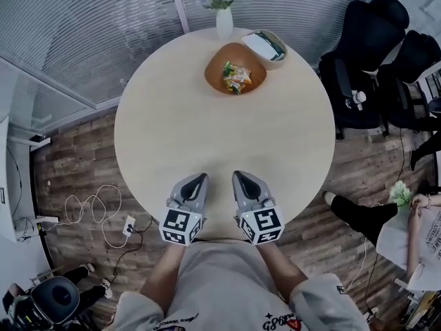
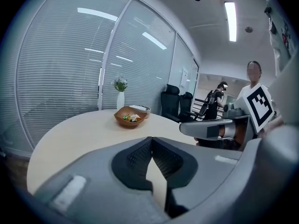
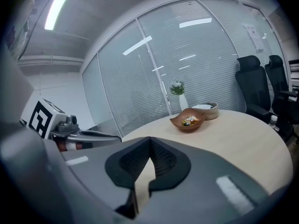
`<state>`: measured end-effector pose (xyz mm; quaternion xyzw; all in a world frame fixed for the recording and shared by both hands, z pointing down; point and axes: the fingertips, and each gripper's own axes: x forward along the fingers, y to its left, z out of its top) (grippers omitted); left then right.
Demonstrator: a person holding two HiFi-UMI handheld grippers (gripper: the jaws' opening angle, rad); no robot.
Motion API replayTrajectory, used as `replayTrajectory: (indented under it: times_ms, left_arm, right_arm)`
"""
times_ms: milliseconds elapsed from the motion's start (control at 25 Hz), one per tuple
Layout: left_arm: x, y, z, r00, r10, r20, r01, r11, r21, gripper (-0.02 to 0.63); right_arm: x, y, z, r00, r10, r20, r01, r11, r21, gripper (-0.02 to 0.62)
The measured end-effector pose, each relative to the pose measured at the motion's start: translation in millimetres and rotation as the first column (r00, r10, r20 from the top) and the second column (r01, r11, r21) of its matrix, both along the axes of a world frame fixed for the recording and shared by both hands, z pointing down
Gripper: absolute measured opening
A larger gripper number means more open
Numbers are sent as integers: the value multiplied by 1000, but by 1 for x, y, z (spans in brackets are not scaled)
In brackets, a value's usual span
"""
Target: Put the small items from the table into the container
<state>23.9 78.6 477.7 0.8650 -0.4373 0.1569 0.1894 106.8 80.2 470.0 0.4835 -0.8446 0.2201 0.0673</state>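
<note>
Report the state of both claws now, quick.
Left claw: closed, holding nothing.
Right claw: closed, holding nothing.

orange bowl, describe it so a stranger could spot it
Look at the far side of the round table, just in front of the white vase. The bowl sits there beside a paler box; it alone is orange-brown and holds wrapped snacks.
</note>
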Motion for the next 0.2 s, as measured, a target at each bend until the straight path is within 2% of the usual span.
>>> replayTrajectory:
  times_ms: [200]
  left_arm:
    - [9,6,-13,1000,17,17,-17,1000,7,-3]
  right_arm:
    - [3,9,-7,1000,-8,5,8,1000,-2,2]
